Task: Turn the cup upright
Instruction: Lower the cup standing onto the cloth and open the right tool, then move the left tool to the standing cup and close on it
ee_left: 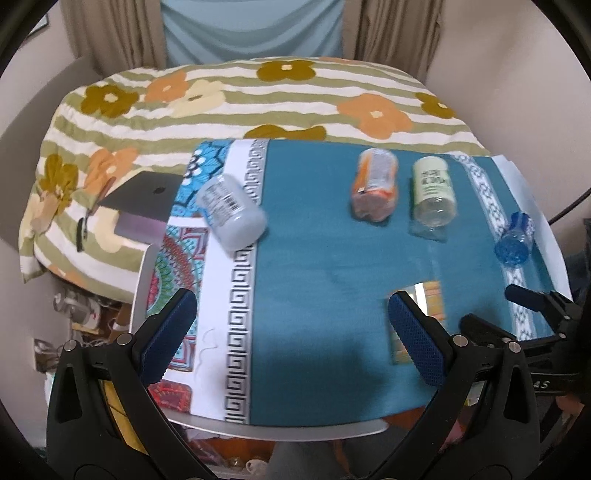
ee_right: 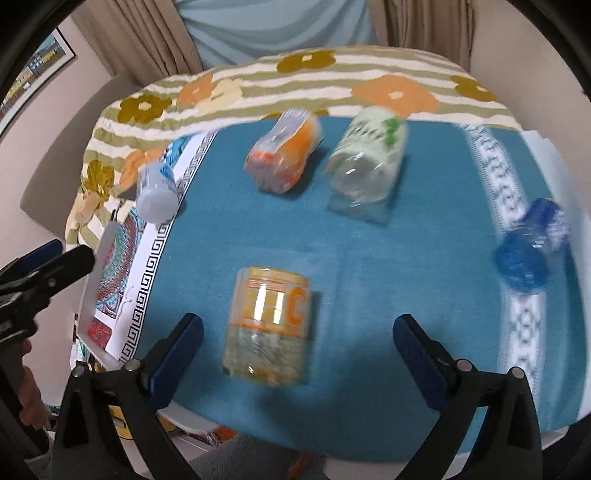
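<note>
Several plastic cups lie on their sides on a teal cloth (ee_right: 388,280). A clear cup with an orange-yellow label (ee_right: 267,326) lies nearest, just ahead of my open, empty right gripper (ee_right: 297,332), between the lines of its fingers; it shows partly behind my left finger (ee_left: 430,299). Farther back lie an orange cup (ee_right: 282,155) (ee_left: 375,184), a pale green cup (ee_right: 365,166) (ee_left: 432,192), a white-grey cup (ee_right: 157,192) (ee_left: 231,212) at the left and a blue cup (ee_right: 528,247) (ee_left: 515,238) at the right. My left gripper (ee_left: 291,321) is open and empty above the cloth's near part.
The cloth covers a small table (ee_left: 280,430) whose near edge is below the grippers. A closed laptop (ee_left: 144,201) rests at the left on a flowered bedspread (ee_left: 258,99) behind the table. Curtains (ee_left: 255,29) hang at the back. The right gripper shows at the left wrist view's right edge (ee_left: 535,306).
</note>
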Demonstrator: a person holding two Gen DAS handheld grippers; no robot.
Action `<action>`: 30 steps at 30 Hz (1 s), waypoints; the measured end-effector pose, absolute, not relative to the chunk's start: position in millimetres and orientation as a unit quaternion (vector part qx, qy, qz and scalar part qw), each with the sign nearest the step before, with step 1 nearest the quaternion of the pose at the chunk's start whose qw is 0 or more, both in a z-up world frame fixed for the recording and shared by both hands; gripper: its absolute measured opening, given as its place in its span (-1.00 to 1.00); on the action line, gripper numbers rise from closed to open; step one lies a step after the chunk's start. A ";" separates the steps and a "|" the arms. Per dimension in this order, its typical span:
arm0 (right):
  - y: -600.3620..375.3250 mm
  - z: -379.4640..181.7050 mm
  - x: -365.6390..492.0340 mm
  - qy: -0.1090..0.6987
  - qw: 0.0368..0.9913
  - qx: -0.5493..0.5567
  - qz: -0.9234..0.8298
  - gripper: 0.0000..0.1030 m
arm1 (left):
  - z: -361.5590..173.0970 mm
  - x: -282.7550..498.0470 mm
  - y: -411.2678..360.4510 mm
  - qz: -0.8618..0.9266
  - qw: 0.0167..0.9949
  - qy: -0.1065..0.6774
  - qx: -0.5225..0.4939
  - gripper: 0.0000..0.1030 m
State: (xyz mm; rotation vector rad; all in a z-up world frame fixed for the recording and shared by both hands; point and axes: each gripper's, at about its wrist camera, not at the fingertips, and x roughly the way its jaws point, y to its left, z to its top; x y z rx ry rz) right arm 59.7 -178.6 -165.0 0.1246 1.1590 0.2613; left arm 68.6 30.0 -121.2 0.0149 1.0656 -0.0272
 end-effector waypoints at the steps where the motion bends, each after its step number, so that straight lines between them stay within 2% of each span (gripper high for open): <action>1: -183.0 -161.2 57.5 0.544 0.828 0.059 0.120 0.99 | -118.8 71.1 21.5 -0.020 0.857 0.515 0.007 1.00; 9: -239.1 -145.8 37.3 0.506 0.859 -0.010 0.082 0.99 | -139.5 95.3 -39.8 -0.037 0.799 0.601 0.011 1.00; 20: -282.7 -179.5 27.9 0.498 0.861 -0.044 0.096 0.99 | -205.5 116.8 -90.5 -0.009 0.723 0.691 0.002 1.00; 30: -297.4 -194.0 37.8 0.486 0.864 -0.035 0.129 0.99 | -239.5 127.9 -86.9 0.030 0.678 0.733 -0.035 0.81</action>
